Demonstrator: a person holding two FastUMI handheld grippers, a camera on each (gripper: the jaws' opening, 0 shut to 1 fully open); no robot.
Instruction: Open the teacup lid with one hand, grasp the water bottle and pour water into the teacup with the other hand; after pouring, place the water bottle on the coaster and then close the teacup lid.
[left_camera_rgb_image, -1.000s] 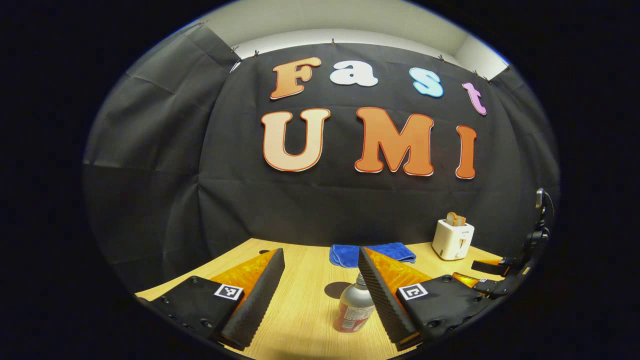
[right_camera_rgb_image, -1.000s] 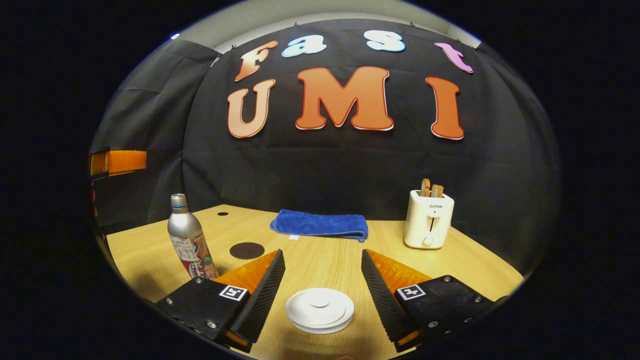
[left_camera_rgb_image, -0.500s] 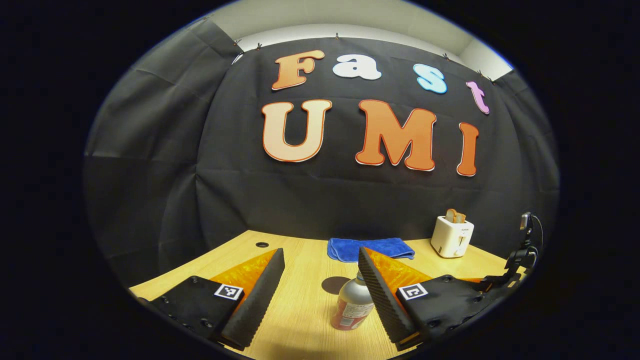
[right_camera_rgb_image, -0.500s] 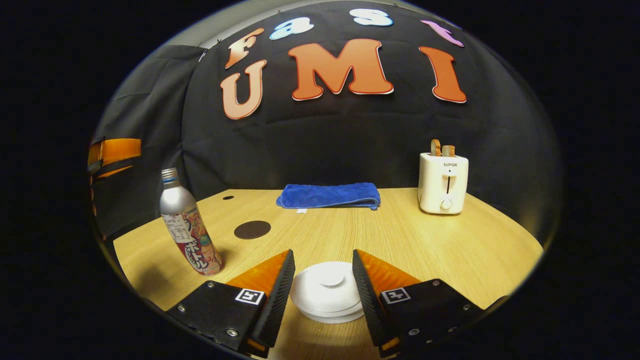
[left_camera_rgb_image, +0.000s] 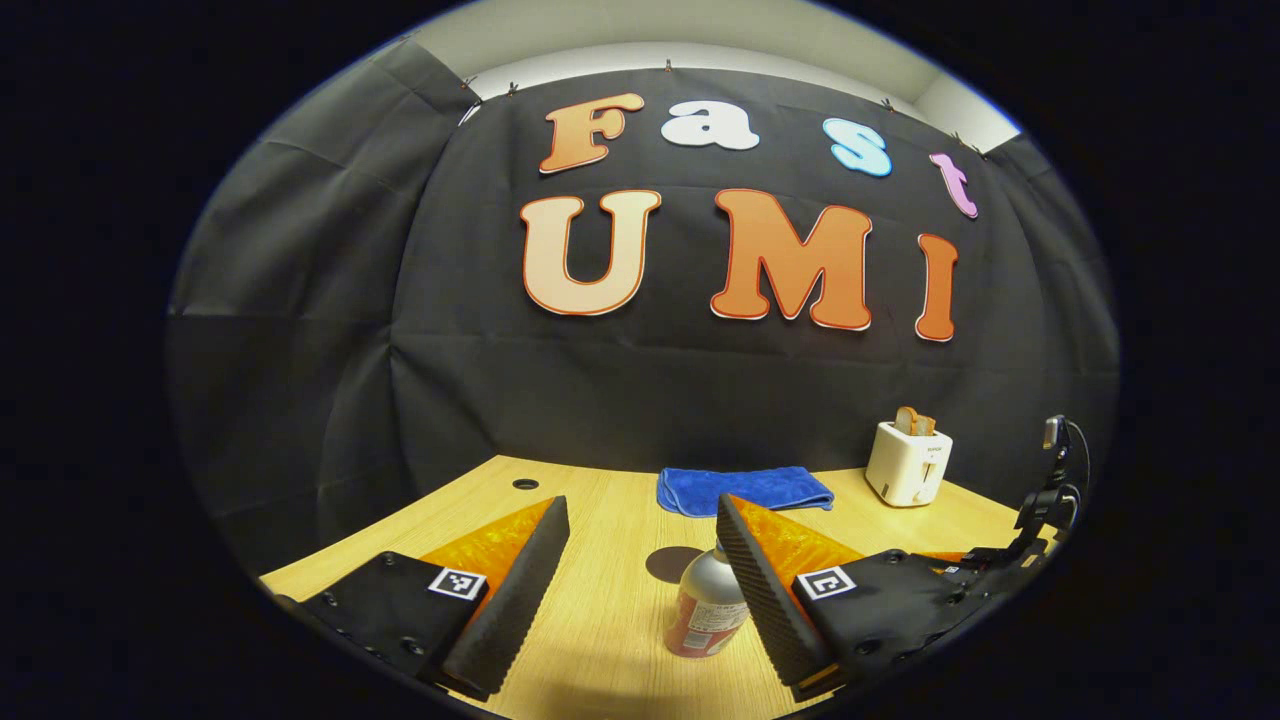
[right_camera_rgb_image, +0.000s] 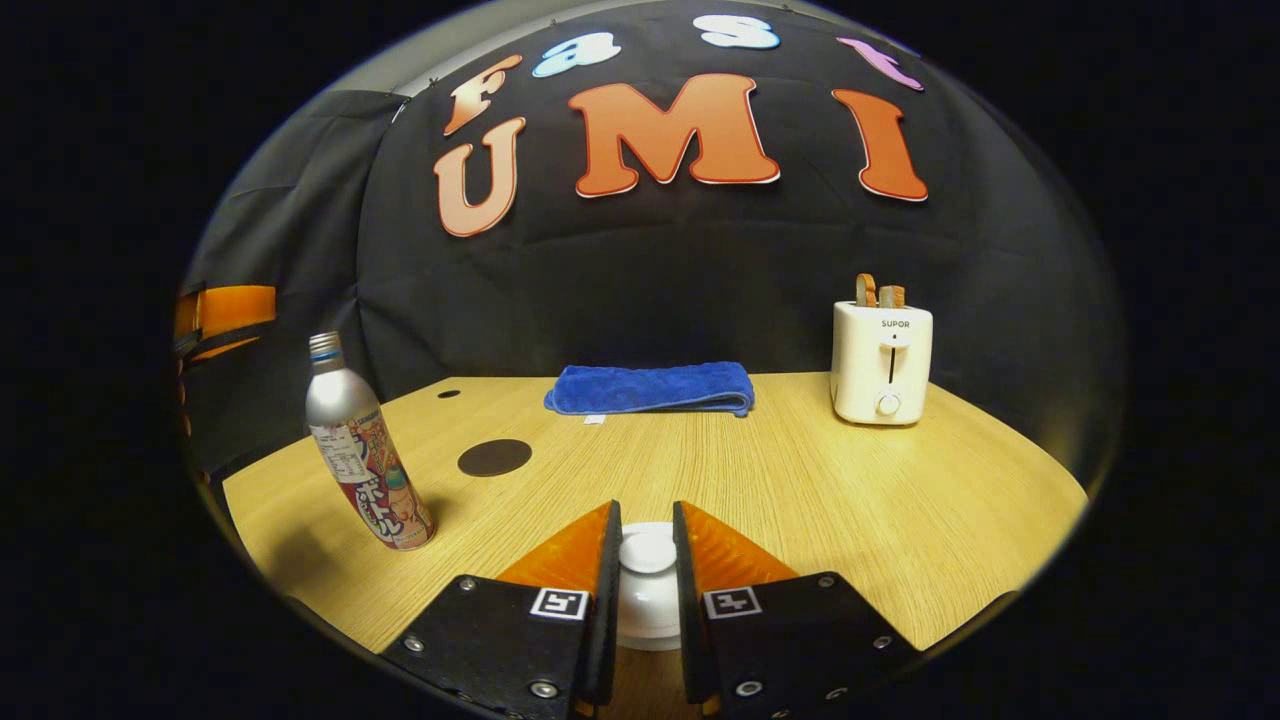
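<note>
**Right fingers pinch the lid knob**

The right gripper (right_camera_rgb_image: 647, 560) hides most of the teacup lid (right_camera_rgb_image: 648, 552), apparently squeezing its knob. The left gripper (left_camera_rgb_image: 640, 570) is spread wide; its right finger covers part of the water bottle (left_camera_rgb_image: 706, 608). The coaster (right_camera_rgb_image: 494, 457) lies far left on the table (right_camera_rgb_image: 850, 490).

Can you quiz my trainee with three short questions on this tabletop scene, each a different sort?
1. True or false: the silver metal water bottle stands on the round dark coaster.
2. The right hand-held gripper has closed on: A) the folded blue cloth B) the knob of the round white teacup lid C) the white toaster.
3. Fill in: the left hand-held gripper is ____.

Key: 1 false; 2 B; 3 open.
</note>
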